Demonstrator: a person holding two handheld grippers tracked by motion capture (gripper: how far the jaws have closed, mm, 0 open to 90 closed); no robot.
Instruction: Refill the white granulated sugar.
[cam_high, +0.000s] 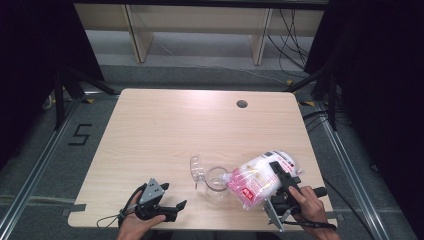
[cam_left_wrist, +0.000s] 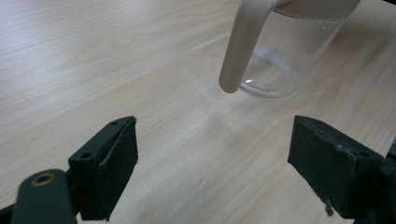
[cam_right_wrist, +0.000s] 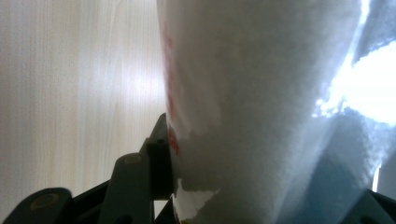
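The right tongs (cam_high: 281, 176) grip a bag (cam_high: 256, 181) of white grains with pink print, tilted so its lower end meets the mouth of a clear jar (cam_high: 217, 183) standing near the desk's (cam_high: 165, 125) front edge, right of the middle. The jar's lid (cam_high: 197, 168) is open, touching its rim. The left tongs (cam_high: 170, 201) rest released by the front-left corner, jaws wide apart on nothing.

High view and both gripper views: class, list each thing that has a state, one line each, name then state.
bag: tipped, mouth at the jar's rim, held by the right gripper.
jar: upright, open.
lid: off, lying beside the jar.
left gripper: open, fingers holding nothing, low over the table.
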